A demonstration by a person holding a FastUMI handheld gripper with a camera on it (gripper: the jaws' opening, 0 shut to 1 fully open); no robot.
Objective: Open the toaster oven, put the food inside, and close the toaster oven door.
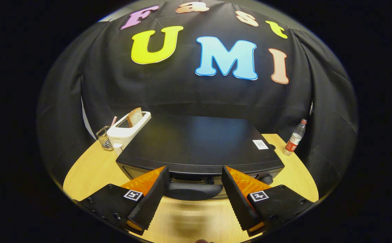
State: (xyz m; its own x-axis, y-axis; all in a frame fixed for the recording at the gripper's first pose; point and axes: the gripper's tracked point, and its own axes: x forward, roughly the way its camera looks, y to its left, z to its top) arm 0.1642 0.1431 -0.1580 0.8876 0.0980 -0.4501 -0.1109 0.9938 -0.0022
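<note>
Jaws: we hold the gripper (193,189) spread wide, grasping nothing.
Handle: door handle (193,191) lies between our fingertips, long axis left-right across them.
Oven: toaster oven (199,145), boxy matte black, shut, on the wood-grain tabletop (91,172).
Far left: white toaster (128,130) with bread.

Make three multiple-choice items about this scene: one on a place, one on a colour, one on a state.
1. Where is the black handle of the black toaster oven?
A. between the fingers
B. behind the oven
C. beside the bottle

2. What colour is the pop-up toaster?
A. red
B. white
C. green

3. How do the gripper fingers stand?
A. shut on the handle
B. shut on bread
C. open

Answers: 1 A, the handle lies in their gap. 2 B, its body is white. 3 C, the fingers are spread either side.
</note>
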